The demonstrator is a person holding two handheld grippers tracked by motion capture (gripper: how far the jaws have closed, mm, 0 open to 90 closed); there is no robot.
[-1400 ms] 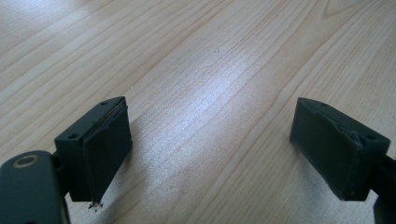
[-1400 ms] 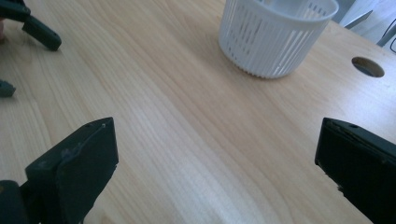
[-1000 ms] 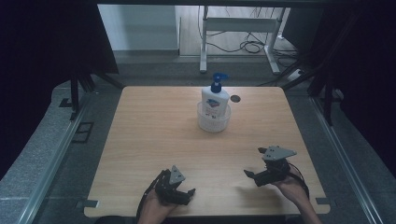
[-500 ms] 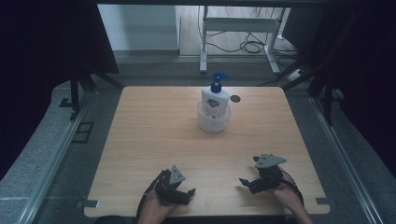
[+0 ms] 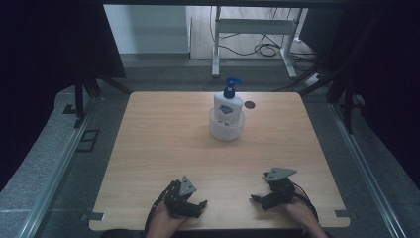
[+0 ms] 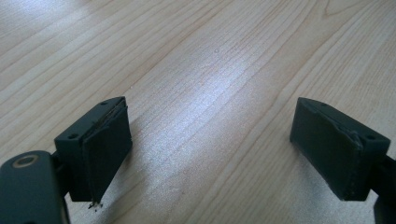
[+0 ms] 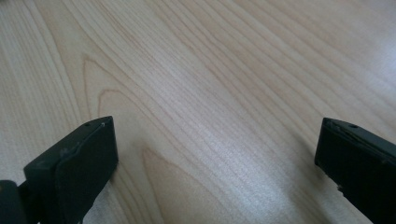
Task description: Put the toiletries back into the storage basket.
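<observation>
**Soap bottle in its bowl, both grippers low at the near edge**

Toward the far edge of the wooden table [image 5: 163, 148], a little right of its middle, stands the pump bottle [image 5: 228, 106]: white body, blue pump head with the spout turned to the right, and a blue-and-red label on its front. It sits upright inside a small clear bowl [image 5: 226, 130], whose rim rings the bottle's lower part. Just right of the bottle and slightly behind it, a small dark round spot [image 5: 249, 104] marks the tabletop (what it is cannot be told).

Well short of the bottle, at the near edge, both grippers lie low over the wood. The left gripper [image 5: 198, 206] sits near and left of the bottle, held in a hand that comes in from the bottom, its grey plate on top and its tips pointing right. Its jaws stand wide apart with nothing between them; the left gripper view has bare wood grain in the gap.

The right gripper [image 5: 257, 200] sits near and right of the bottle, tips pointing left toward the other gripper, the two apart. Its jaws gape wide and hold nothing, over bare tabletop.
</observation>
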